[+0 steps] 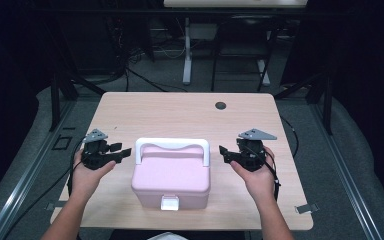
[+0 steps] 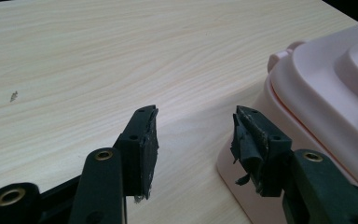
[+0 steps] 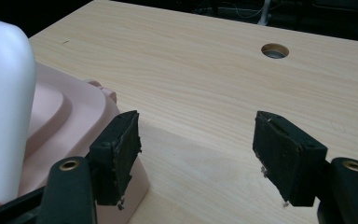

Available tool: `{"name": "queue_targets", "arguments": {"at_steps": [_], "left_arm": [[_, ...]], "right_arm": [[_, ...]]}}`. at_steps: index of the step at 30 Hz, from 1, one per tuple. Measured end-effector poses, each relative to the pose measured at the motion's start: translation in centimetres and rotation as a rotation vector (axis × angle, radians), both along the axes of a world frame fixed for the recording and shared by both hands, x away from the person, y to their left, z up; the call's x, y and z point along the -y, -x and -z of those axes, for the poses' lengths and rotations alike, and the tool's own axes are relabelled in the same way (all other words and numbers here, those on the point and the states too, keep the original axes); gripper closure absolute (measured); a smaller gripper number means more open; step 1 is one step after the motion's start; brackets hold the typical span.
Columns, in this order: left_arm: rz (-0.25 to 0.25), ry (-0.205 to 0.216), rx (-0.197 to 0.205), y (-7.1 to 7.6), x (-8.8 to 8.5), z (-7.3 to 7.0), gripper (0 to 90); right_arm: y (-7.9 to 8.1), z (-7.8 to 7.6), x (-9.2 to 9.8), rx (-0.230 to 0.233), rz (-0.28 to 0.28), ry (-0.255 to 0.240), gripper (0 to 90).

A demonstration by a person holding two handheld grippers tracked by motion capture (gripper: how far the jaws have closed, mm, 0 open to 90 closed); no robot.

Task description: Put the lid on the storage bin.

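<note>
Sitting between both open claws: pink box (image 1: 170,178).

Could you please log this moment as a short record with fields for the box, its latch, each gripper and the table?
box: pink box with a white handle, lid down, near the table's front edge
latch: white latch on the front, down
left gripper: open, beside the box's left side, nothing between the jaws
right gripper: open, beside the box's right side, nothing between the jaws
table: light wood, round hole near the far edge
</note>
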State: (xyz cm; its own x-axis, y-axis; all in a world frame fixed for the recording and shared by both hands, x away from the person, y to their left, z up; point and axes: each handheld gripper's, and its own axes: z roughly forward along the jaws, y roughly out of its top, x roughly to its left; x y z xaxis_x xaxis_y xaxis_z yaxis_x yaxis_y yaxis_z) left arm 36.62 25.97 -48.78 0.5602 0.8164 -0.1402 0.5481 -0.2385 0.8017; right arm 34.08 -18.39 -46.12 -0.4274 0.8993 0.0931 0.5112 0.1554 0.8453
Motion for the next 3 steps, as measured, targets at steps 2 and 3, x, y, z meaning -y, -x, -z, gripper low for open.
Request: {"name": "queue_targets", "arguments": {"at_steps": [2, 3], "left_arm": [[0.013, 0.010, 0.000, 0.19, -0.13, 0.18, 49.9], [0.013, 0.010, 0.000, 0.19, -0.13, 0.18, 49.9]], "right_arm": [[-0.06, 0.06, -0.05, -0.002, -0.004, 0.009, 31.1], [-0.07, 0.07, -0.08, -0.003, -0.007, 0.016, 31.1]]}}
